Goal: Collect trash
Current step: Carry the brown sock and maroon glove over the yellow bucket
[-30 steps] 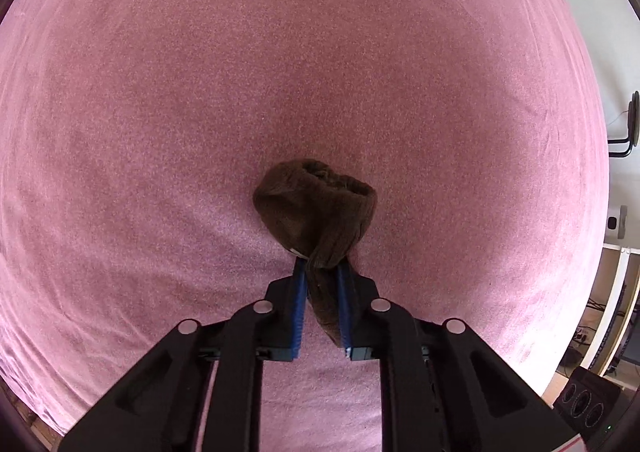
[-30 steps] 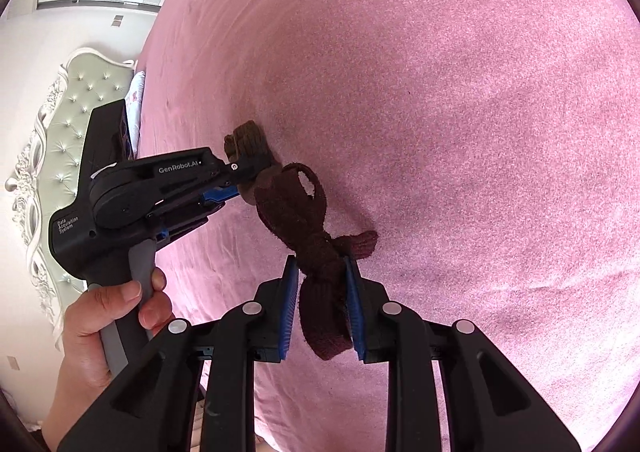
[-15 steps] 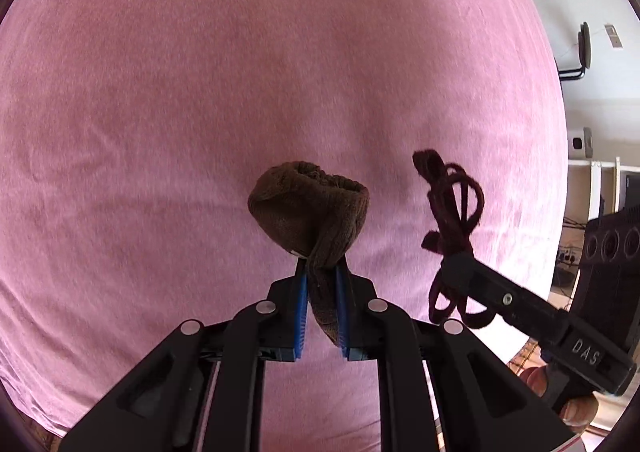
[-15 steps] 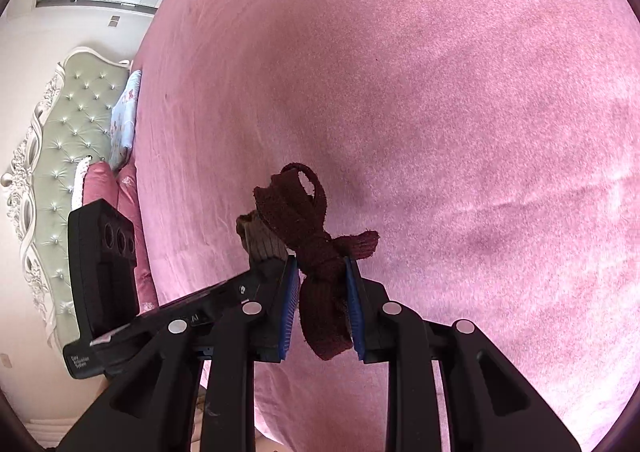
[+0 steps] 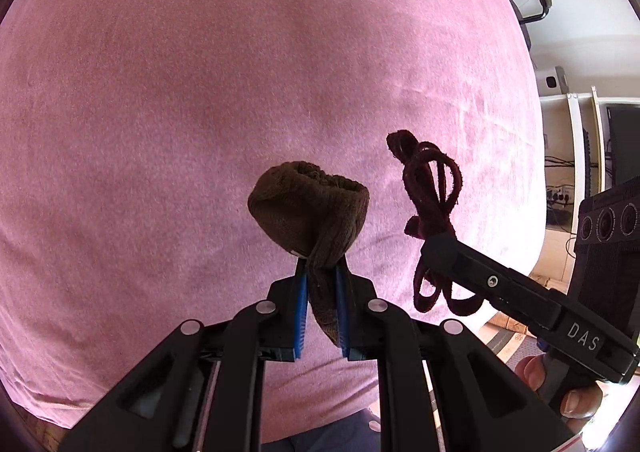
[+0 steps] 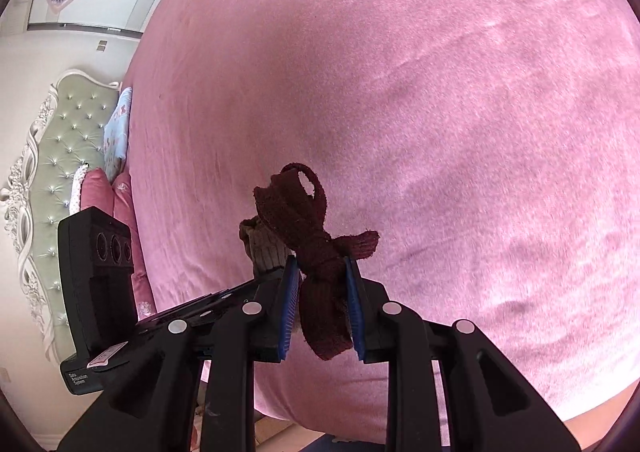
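My left gripper [image 5: 322, 280] is shut on a brown sock [image 5: 310, 212], lifted above the pink bed cover [image 5: 200, 72]. My right gripper [image 6: 322, 272] is shut on a knotted dark maroon cloth [image 6: 308, 228], also held clear of the pink bed cover [image 6: 440, 92]. In the left wrist view the right gripper [image 5: 430, 248] reaches in from the right, with the maroon cloth [image 5: 434, 192] looped and dangling from it. In the right wrist view the left gripper's body [image 6: 100, 284] sits low at the left, and the brown sock [image 6: 262, 246] peeks out behind the maroon cloth.
A green tufted headboard [image 6: 64, 156] and pillows [image 6: 116, 128] stand at the bed's far left end. White shelves with cables [image 5: 576, 140] and an office chair [image 5: 540, 0] lie beyond the bed's right edge. A person's fingers [image 5: 560, 392] grip the right handle.
Both grippers have drawn back toward the near edge of the bed with their cloths still held. The right gripper came into the left wrist view at the right.
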The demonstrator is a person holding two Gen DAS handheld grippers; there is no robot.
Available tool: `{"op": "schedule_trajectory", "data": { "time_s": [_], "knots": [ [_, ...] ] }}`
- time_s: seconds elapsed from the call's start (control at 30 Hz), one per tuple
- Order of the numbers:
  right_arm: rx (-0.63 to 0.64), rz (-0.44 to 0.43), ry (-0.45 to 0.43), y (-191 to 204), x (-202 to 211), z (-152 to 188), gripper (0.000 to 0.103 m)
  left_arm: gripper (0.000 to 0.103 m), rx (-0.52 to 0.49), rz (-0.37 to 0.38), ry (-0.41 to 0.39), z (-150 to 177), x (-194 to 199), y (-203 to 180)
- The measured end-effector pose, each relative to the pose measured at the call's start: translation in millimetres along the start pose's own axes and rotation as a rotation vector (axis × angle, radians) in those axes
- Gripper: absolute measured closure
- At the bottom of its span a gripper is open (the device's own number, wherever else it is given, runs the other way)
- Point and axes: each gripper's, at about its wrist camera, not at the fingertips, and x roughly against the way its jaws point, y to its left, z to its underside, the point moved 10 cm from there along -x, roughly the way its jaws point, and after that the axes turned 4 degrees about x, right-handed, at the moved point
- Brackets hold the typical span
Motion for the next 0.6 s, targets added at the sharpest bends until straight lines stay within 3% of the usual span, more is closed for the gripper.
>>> {"op": "schedule_trajectory", "data": {
  "time_s": [0.3,0.6],
  "knots": [
    [-0.109,0.002,-0.104,-29,38,44,0.080,0.090,-0.143,-0.010,0.039,41,-11,-55],
    [-0.232,0.010,-0.220,-91,102,85,0.080,0.090,-0.326,-0.017,0.112,76,-45,-149]
  ]
}}
